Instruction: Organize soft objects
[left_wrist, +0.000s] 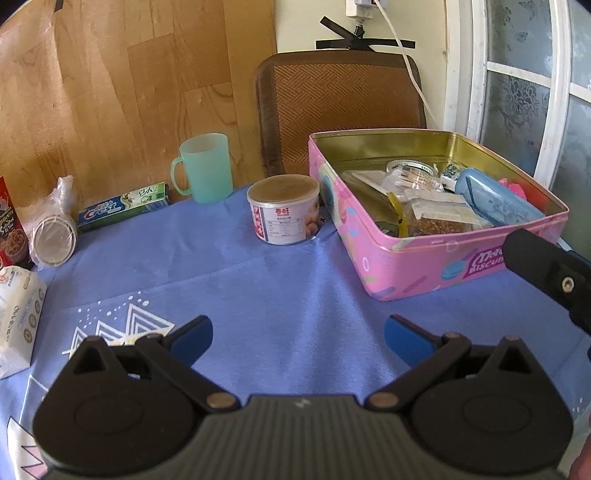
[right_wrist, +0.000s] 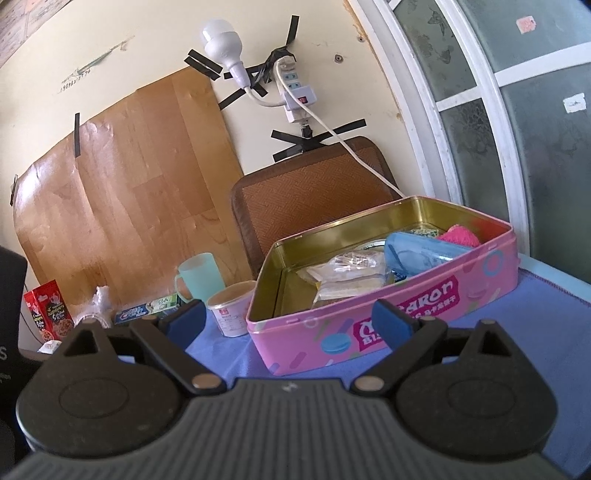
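Hovering over the blue cloth-covered table (left_wrist: 280, 280), the left gripper (left_wrist: 298, 334) has its blue-padded fingers spread wide with nothing between them, and the right gripper (right_wrist: 289, 321) is equally spread and empty in front of the pink rectangular biscuit tin (right_wrist: 406, 306). That open tin, gold inside, sits at the table's right side near the white-framed frosted window (right_wrist: 517, 110); it holds the soft things already gathered there: clear plastic snack packets (left_wrist: 439, 214), a blue oblong case (left_wrist: 495, 201) lying across them, and a bright pink knitted item (right_wrist: 461, 236) in the far corner (what exactly it is cannot be told). Just beside the tin's left wall stands a small round can with a pink label (left_wrist: 283, 210). Further left along the wall are a pale green plastic mug (left_wrist: 205, 168), a green and blue toothpaste box (left_wrist: 123, 208) lying flat, a sleeve of paper cups in clear plastic (left_wrist: 55, 230), a red snack box (right_wrist: 48, 314), and a white tissue pack (left_wrist: 18, 317) at the table's left edge. A brown woven chair back (left_wrist: 340, 107) rises behind the table.
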